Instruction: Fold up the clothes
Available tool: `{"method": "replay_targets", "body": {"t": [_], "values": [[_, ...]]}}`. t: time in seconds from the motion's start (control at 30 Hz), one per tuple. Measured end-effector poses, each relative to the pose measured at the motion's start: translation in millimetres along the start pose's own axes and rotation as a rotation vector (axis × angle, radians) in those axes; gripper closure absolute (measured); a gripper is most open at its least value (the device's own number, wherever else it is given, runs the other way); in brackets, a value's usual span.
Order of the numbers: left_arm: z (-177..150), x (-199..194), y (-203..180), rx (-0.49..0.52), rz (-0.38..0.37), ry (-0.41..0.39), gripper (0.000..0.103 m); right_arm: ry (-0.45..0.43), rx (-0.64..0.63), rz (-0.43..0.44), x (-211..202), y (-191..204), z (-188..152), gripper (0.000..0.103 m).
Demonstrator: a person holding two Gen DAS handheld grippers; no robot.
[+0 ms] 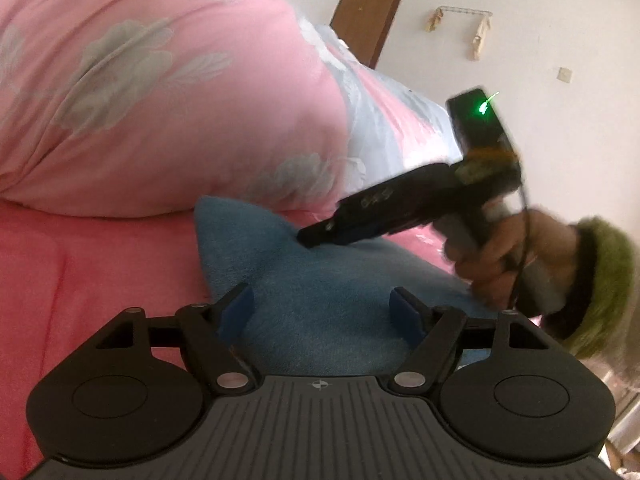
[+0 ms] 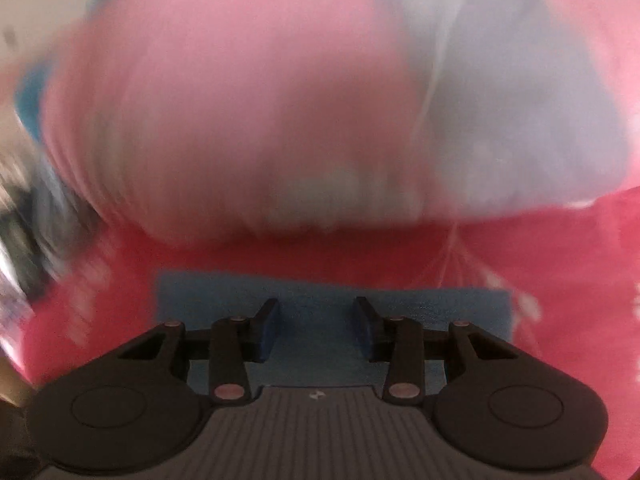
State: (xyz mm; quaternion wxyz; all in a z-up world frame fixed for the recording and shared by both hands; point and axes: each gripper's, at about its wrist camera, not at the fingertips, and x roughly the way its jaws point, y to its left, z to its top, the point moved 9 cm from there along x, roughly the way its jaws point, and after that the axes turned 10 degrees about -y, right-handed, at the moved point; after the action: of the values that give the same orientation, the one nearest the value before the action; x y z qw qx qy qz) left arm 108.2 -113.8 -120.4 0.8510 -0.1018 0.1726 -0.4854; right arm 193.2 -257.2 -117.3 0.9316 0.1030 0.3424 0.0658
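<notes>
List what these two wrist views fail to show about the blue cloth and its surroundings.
- Blue cloth: its near edge is hidden behind the left gripper body in the left wrist view, so what garment it is and how far it is folded stay unclear.
- Right gripper: its tips are motion-blurred in the left wrist view; contact with the cloth cannot be told.
- Pink floral quilt: smeared by motion blur in the right wrist view.
- Wall hooks: too small to identify what hangs there.
</notes>
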Motion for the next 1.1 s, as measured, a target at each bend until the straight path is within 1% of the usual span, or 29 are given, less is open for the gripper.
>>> {"method": "replay_targets", "body": {"t": [0.07, 0.2, 0.23, 0.27, 0.33, 0.4, 0.5, 0.57, 0.67, 0.77, 0.83, 0.9, 0.97, 1.03, 1.07, 1.1], "values": [[0.9, -1.9, 2.3, -0.018, -0.014, 0.002, 0.027, -0.003, -0.009, -0.015, 5.9, 2.4, 1.8, 0.06], [-0.1, -5.6, 2.2, -0.008, -0.021, -0.003, 0.027, -0.021, -0.018, 0.009, -12.8, 26.0, 22.4, 0.06], [-0.3, -6.4, 2.3, -0.008, -0.022, -0.005, 0.027, -0.031, -0.023, 0.054, -16.2, 38.3, 25.9, 0.06], [-0.5, -6.9, 2.3, -0.008, -0.022, -0.005, 0.027, -0.023, -0.026, 0.102, -15.6, 51.6, 26.9, 0.06], [-0.2, -8.2, 1.8, -0.003, -0.02, -0.003, 0.027, 0.005, -0.051, 0.163, -4.2, 72.2, 24.9, 0.061], [0.6, -9.3, 3.0, -0.009, -0.01, 0.001, 0.026, 0.04, -0.094, 0.15, 17.9, 81.5, 15.6, 0.06], [2.7, -10.9, 4.5, -0.026, -0.005, 0.012, 0.025, 0.042, -0.06, 0.134, 31.7, 77.8, 15.6, 0.056], [3.2, -12.6, 3.1, -0.017, -0.002, 0.017, 0.024, 0.036, -0.036, 0.124, 36.3, 74.1, 16.6, 0.058], [4.1, -14.8, 1.7, -0.009, 0.005, 0.024, 0.024, -0.049, 0.01, 0.108, -4.8, 54.9, 27.7, 0.058], [4.9, -15.2, 2.2, -0.012, 0.01, 0.031, 0.024, -0.127, 0.077, 0.094, -62.9, 18.0, 29.4, 0.057], [5.3, -15.9, 0.9, -0.011, 0.02, 0.035, 0.023, -0.154, 0.099, 0.06, -100.5, -3.0, 15.1, 0.057], [6.8, -17.2, 0.9, -0.008, 0.039, 0.043, 0.023, -0.164, 0.107, 0.006, -125.6, -22.3, -3.6, 0.057], [12.0, -17.1, 2.3, 0.01, 0.084, 0.042, 0.023, -0.178, 0.131, -0.047, -145.3, -41.2, -25.8, 0.057], [18.9, -17.8, 3.6, 0.033, 0.142, 0.033, 0.023, -0.195, 0.192, -0.067, -160.4, -57.2, -48.4, 0.057], [22.7, -20.7, 0.5, 0.041, 0.155, 0.022, 0.023, -0.204, 0.227, -0.073, -167.0, -64.7, -59.6, 0.057], [26.8, -24.3, -5.8, 0.045, 0.14, 0.014, 0.023, -0.214, 0.262, -0.078, -174.4, -72.6, -70.4, 0.057]]}}
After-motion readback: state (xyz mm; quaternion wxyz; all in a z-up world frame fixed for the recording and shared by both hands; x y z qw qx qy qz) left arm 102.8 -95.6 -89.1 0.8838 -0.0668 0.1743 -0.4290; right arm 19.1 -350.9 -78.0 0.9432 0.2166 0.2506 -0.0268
